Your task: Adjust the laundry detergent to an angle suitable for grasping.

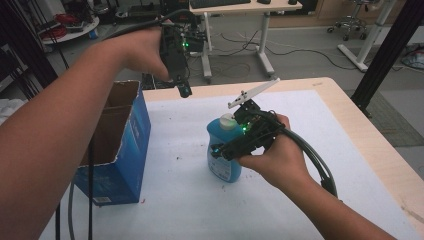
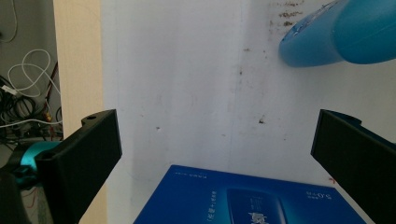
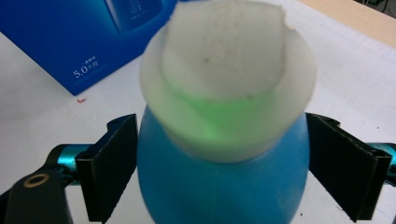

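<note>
A blue bottle (image 1: 224, 160) with a white cap (image 1: 227, 121) stands on the white sheet in the middle of the table. My right gripper (image 1: 225, 144) comes at it from the right, and its jaws press both sides of the bottle (image 3: 219, 182) just under the cap (image 3: 224, 70). My left gripper (image 1: 184, 90) hangs high over the table's far left part, pointing down. In its own view my left gripper (image 2: 217, 135) is open with nothing between its jaws, above bare sheet, with the bottle (image 2: 336, 37) at the top right.
A blue cardboard box (image 1: 120, 145) with its top open stands at the table's left edge, left of the bottle, and it lies just below my left jaws (image 2: 243, 200). The wooden table edge (image 1: 370, 145) runs down the right. Desks and cables sit on the floor behind.
</note>
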`<state>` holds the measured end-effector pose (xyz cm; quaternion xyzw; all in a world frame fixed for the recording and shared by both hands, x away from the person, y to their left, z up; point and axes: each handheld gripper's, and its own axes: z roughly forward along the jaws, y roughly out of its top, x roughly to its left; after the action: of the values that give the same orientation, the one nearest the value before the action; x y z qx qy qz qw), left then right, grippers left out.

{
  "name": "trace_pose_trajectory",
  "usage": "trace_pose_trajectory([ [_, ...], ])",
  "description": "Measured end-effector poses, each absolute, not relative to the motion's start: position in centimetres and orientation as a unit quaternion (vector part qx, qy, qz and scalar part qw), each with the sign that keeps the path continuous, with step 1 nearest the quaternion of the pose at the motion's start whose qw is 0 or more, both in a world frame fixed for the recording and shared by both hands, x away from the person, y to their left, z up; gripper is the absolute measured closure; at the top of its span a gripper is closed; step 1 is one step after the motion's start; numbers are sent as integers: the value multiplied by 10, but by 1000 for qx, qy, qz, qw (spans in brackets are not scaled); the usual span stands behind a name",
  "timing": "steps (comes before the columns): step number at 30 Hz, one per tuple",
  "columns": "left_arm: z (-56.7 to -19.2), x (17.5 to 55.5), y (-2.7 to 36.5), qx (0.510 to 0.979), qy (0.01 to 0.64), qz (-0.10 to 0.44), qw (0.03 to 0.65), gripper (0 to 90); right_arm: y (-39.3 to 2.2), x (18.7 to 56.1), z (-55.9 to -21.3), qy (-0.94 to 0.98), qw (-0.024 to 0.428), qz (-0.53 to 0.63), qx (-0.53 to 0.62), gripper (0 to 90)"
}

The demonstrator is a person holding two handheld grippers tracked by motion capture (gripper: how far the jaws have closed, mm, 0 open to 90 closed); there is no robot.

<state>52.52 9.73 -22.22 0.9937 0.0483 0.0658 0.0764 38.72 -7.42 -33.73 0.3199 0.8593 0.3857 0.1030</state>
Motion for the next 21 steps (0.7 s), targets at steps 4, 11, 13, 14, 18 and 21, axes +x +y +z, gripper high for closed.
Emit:
trace_pose_trajectory([
  [4, -221, 525, 98, 994, 47, 65, 78, 17, -73, 388, -340, 859, 106, 384, 321, 161],
  [11, -222, 526, 99, 994, 50, 68, 76, 17, -72, 387, -342, 859, 117, 379, 323, 185],
  [13, -222, 526, 99, 994, 47, 70, 74, 17, -71, 387, -342, 859, 120, 379, 323, 199],
  [14, -222, 525, 99, 993, 48, 71, 75, 17, -71, 387, -343, 858, 123, 380, 324, 199],
  [18, -222, 525, 98, 994, 46, 71, 72, 17, -71, 386, -343, 857, 125, 378, 326, 247],
  [21, -222, 525, 98, 994, 47, 71, 74, 17, -71, 386, -344, 857, 129, 379, 326, 248],
])
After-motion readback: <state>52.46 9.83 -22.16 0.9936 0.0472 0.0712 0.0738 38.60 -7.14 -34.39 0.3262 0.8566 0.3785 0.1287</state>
